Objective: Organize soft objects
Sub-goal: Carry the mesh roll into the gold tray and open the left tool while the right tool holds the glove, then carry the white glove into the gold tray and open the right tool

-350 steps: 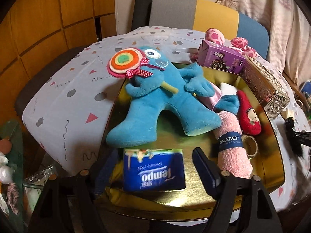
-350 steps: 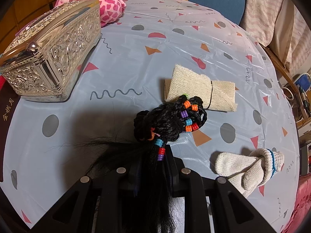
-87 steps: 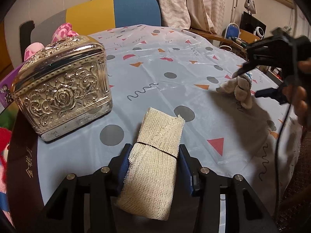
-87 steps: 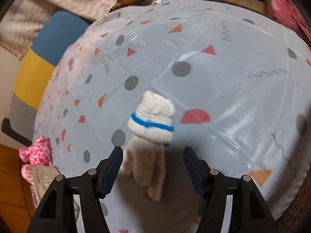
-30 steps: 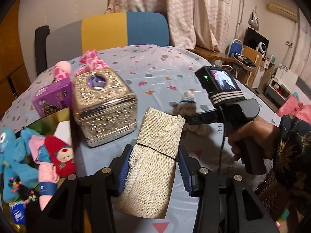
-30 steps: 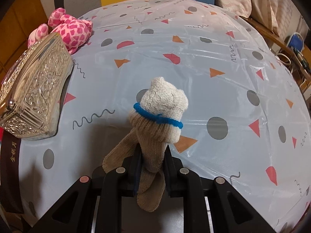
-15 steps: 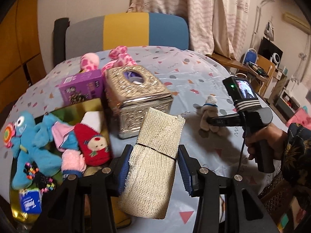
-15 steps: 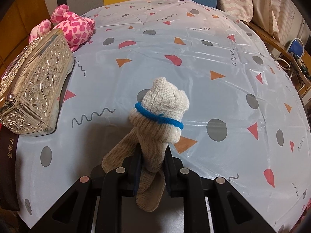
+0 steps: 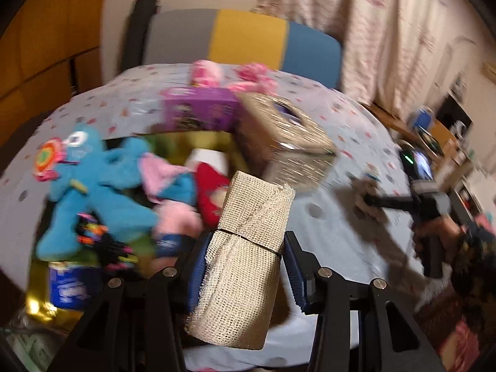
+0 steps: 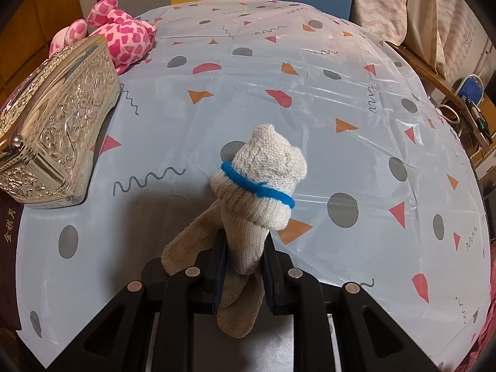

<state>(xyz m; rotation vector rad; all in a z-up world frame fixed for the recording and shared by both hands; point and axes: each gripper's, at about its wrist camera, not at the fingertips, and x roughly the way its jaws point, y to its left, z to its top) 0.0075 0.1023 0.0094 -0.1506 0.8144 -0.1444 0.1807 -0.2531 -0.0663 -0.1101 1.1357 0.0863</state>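
Both my claws are holding soft things up.

My left claw (image 9: 243,266) still pinches the rolled tan mesh cloth (image 9: 245,260), now swung over nearer the gold tray (image 9: 40,307) of soft toys; this view is blurry. My right claw (image 10: 243,271) keeps squeezing the cream knit sock with a blue band (image 10: 254,204) above the dotted table (image 10: 341,108), about where it was.

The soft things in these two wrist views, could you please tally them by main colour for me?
Beige: 2, the mesh cloth roll in the left tongs and the knit gloves in the right tongs
Pink: 3, spotted plush, pale cloth, fuzzy sock
Blue: 1, plush monster
Red: 1, slipper
Total: 7
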